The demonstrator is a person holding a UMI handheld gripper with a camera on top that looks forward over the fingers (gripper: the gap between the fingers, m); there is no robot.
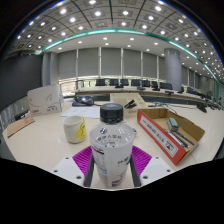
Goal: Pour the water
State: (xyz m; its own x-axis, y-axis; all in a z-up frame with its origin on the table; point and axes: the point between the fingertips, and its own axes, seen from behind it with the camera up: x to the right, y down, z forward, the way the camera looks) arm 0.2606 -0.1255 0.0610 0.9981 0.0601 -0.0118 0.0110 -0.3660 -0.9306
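Note:
A clear plastic water bottle (112,148) with a black cap and a pale label stands upright between my gripper's (112,163) two fingers. Both purple pads (84,158) press against its sides, so the gripper is shut on it. The bottle's base is hidden below the fingers, and whether it rests on the table cannot be seen. A yellow mug (75,129) with a white inside stands on the light wooden table (45,140), to the left and a little beyond the bottle.
An open cardboard box (172,131) with a red side lies to the right of the bottle. A white box (45,100) and a dark object (84,100) sit farther back on the left. Rows of chairs and desks fill the room behind.

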